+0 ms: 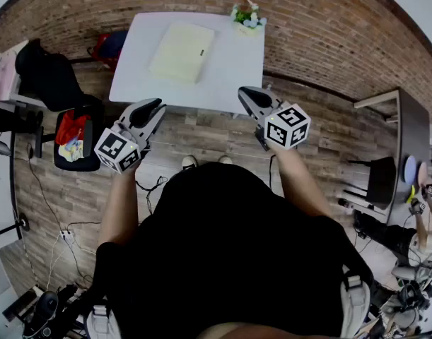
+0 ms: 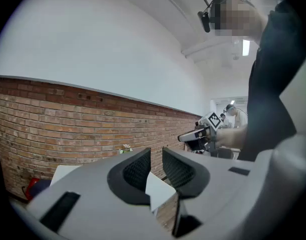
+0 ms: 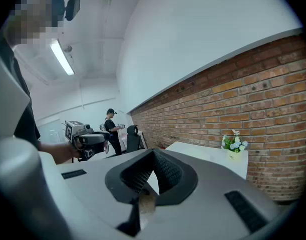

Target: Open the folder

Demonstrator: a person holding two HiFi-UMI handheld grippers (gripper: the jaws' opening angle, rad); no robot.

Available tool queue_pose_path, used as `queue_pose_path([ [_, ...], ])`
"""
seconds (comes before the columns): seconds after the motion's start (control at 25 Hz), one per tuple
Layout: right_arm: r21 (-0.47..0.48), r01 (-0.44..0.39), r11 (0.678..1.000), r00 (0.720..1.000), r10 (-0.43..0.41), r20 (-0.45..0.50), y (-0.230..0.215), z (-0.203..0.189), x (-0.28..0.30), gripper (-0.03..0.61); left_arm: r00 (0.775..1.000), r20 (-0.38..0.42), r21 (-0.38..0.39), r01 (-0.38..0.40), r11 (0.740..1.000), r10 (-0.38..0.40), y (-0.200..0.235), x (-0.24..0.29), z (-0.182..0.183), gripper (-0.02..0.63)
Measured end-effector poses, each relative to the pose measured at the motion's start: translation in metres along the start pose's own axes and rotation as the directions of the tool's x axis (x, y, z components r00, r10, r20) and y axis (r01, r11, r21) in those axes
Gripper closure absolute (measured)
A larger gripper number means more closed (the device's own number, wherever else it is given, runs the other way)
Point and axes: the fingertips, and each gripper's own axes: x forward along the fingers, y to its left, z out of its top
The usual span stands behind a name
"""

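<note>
A pale yellow folder (image 1: pixel 182 51) lies shut and flat on the white table (image 1: pixel 230 76) by the brick wall. Both grippers hang in the air short of the table's near edge, well away from the folder. My left gripper (image 1: pixel 156 105) has its jaws a narrow gap apart with nothing between them (image 2: pixel 156 161). My right gripper (image 1: pixel 245 92) has its jaw tips touching and holds nothing (image 3: pixel 153 154). Each gripper view shows the other one: the right gripper (image 2: pixel 198 135) and the left gripper (image 3: pixel 87 140). The folder is not seen in either gripper view.
A small pot of flowers (image 1: pixel 247 16) stands at the table's far right corner. Left of the table are a black bag (image 1: pixel 49 76), a red bag (image 1: pixel 109 44) and a black bin (image 1: pixel 73 140). A dark desk (image 1: pixel 410 147) stands at right. A person (image 3: pixel 111 129) stands far off.
</note>
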Motion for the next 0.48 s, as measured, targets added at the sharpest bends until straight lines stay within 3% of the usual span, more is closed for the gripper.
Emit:
queue_pose_path([
  [0.48,0.001,0.056,0.998,0.998,-0.056,-0.007,0.018,0.005,0.045,0.554,0.999,0.002,0.0,0.043,0.999,-0.043,0.054,-0.027,-0.01,0.534],
])
